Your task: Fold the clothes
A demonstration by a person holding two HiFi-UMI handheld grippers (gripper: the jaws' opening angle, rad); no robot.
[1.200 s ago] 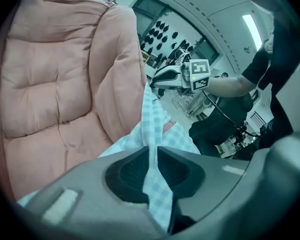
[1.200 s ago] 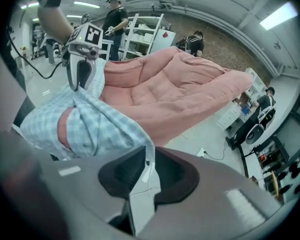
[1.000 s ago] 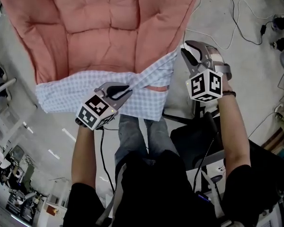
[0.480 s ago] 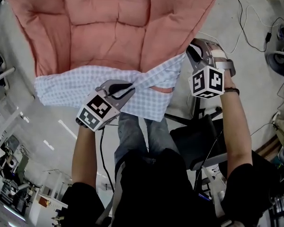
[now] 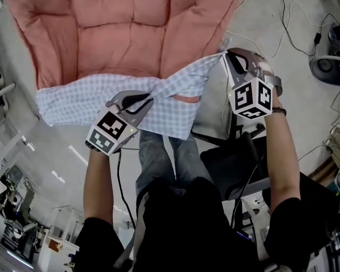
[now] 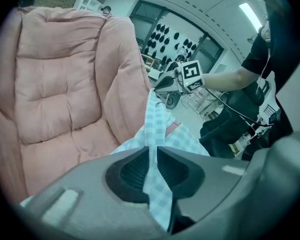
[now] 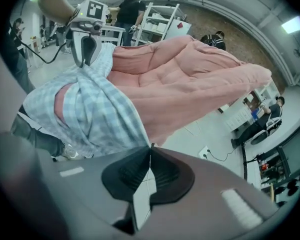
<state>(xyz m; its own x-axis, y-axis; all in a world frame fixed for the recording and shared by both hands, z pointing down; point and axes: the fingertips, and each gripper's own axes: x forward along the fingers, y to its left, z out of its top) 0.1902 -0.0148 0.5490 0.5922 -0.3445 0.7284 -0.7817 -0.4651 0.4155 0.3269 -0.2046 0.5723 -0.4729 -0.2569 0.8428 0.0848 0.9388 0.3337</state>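
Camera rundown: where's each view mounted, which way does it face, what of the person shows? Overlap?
Head view: on the person's head, steeply down on pink chair and checked shirt; shows forearms, legs, left gripper, right gripper.
Left gripper view: along its fingers, shut on the checked shirt, toward the right gripper and the person's torso.
Right gripper view: along its fingers, just closed on the shirt's corner, toward the left gripper; an arm shows.
Shared: all three see shirt and chair; each gripper view sees the other gripper.
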